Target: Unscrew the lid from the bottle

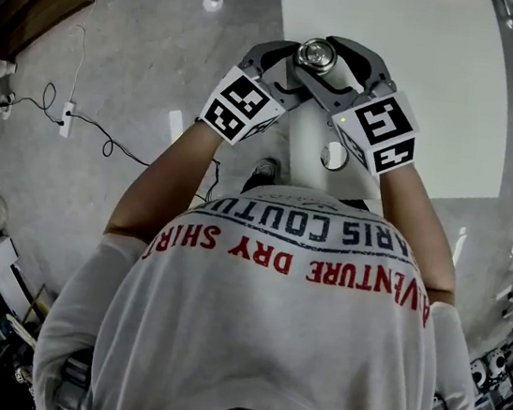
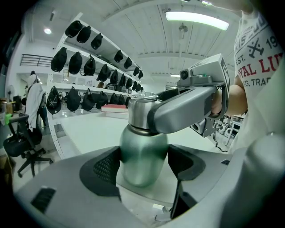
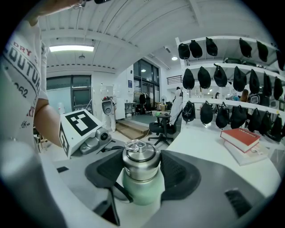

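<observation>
The steel bottle (image 2: 142, 151), likely rigid and slick, is clamped by the left claw (image 2: 143, 164); its lid (image 3: 140, 159) by the right claw (image 3: 141, 170).

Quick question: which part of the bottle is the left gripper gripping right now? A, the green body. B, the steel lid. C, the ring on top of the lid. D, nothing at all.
A: the left gripper has its pads pressed against both sides of the green body, below the steel lid, which sits between the jaws of the right gripper.
</observation>
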{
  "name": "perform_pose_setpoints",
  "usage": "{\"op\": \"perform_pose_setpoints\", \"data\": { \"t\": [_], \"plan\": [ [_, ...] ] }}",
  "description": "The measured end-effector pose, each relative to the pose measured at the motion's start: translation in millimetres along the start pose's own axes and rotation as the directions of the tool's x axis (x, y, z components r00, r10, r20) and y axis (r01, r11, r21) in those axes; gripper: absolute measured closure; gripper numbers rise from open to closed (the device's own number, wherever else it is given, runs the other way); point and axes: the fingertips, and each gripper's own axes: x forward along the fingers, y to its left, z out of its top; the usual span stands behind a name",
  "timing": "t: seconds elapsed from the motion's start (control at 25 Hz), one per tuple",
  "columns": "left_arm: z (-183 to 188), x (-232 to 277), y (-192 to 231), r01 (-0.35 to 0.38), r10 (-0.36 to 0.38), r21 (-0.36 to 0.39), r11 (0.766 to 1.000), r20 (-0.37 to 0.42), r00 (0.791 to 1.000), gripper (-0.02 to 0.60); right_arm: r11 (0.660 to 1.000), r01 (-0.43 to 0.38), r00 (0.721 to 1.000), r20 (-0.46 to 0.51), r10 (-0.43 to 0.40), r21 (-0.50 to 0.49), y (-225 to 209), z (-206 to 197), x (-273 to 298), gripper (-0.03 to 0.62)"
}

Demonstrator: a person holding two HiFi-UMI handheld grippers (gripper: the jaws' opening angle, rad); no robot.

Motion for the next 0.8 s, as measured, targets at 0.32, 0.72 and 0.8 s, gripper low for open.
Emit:
{"op": "perform_pose_setpoints", "data": {
  "t": [0.32,0.72,0.8],
  "plan": [
    [-1.1,-0.1,-0.7,0.079,-0.077,0.044,0.996,-0.031,0.997,0.229,0.995,-0.095,0.996,-0.007,0.094,-0.038,2.6,-0.6,0.3,0.329],
    [0.3,-0.4,-1.7,0.219,-0.213,0.113,0.969,-0.064,0.975,0.229,0.940,-0.297,0.955,-0.038,0.295,-0.166,7.6,0.7,-1.4,0.329],
    [0.7,-0.9,-2.0,0.244,-0.237,0.126,0.962,-0.073,0.969,0.229,0.923,-0.340,0.940,-0.035,0.339,-0.179,9.2,2.7,-1.8,0.329]
  ]
}}
